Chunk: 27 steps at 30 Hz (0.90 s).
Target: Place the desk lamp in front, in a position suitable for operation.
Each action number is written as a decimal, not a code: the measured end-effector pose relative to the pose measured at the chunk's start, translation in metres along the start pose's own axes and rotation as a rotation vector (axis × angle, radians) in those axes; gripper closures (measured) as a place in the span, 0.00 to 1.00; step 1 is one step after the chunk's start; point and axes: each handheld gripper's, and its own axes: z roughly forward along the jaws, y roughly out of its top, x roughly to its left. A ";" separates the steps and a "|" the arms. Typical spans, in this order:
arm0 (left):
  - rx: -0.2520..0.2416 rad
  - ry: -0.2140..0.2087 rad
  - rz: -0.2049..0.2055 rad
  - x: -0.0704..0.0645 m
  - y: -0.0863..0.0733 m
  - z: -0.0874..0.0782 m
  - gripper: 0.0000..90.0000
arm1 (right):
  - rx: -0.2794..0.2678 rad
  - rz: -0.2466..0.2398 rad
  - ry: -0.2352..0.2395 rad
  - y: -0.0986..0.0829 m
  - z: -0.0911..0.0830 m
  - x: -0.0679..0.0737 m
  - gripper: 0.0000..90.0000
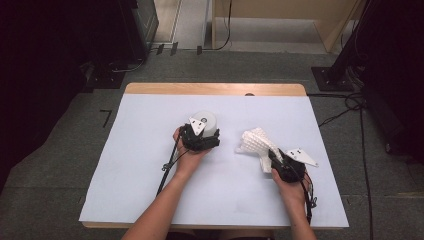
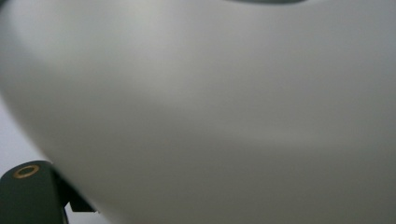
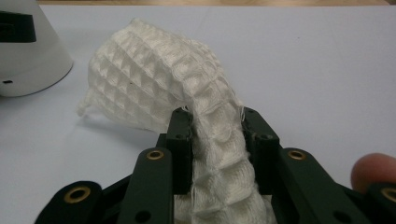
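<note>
Just ahead of our left tool (image 1: 201, 136) stands the white, rounded, smooth-sided pot (image 1: 206, 122), so close that it blocks any way forward there. Ahead of our right tool (image 1: 280, 162) the white waffle-weave cloth (image 1: 256, 142) humps up, pinched between the jaws. Between that tool and the left one the pale sheet-covered bench (image 1: 150, 170) lies bare, as it does behind both tools.
</note>
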 end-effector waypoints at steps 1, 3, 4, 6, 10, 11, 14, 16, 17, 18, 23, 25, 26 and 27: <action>-0.001 -0.004 -0.004 0.001 0.000 -0.001 0.09 | 0.001 -0.001 -0.001 0.000 0.000 0.000 0.76; -0.001 -0.005 -0.002 0.002 0.001 -0.003 0.09 | 0.001 -0.002 -0.002 0.000 0.000 0.000 0.76; 0.000 -0.003 -0.004 0.002 0.001 -0.005 0.09 | 0.002 -0.002 -0.002 0.000 0.000 0.000 0.76; -0.005 -0.012 -0.002 0.003 0.002 -0.009 0.09 | 0.000 -0.006 -0.002 0.000 0.000 0.000 0.76; -0.042 -0.049 -0.017 0.008 0.000 -0.031 0.09 | 0.000 -0.013 -0.004 0.000 0.000 0.001 0.76; -0.044 -0.056 -0.016 0.009 -0.002 -0.036 0.09 | 0.000 -0.017 -0.006 0.000 0.001 0.001 0.76; -0.055 -0.075 -0.015 0.014 -0.008 -0.056 0.09 | 0.005 -0.020 -0.005 0.000 0.001 0.002 0.76; -0.064 -0.093 -0.020 0.019 -0.014 -0.073 0.09 | 0.009 -0.019 -0.004 0.000 0.001 0.002 0.76; -0.063 -0.100 -0.022 0.021 -0.017 -0.081 0.09 | 0.012 -0.023 -0.005 0.000 0.001 0.003 0.76; -0.063 -0.100 -0.022 0.021 -0.017 -0.081 0.09 | 0.012 -0.023 -0.005 0.000 0.001 0.003 0.76; -0.075 -0.132 -0.080 0.041 -0.043 -0.125 0.09 | 0.006 -0.044 -0.009 -0.001 0.000 0.004 0.76; -0.068 -0.117 -0.089 0.048 -0.053 -0.132 0.09 | 0.004 -0.044 -0.012 -0.001 -0.001 0.005 0.76; -0.064 -0.110 -0.092 0.051 -0.057 -0.134 0.09 | 0.005 -0.046 -0.012 -0.001 -0.001 0.005 0.76; -0.059 -0.107 -0.095 0.055 -0.061 -0.136 0.09 | 0.004 -0.051 -0.013 -0.001 -0.001 0.005 0.76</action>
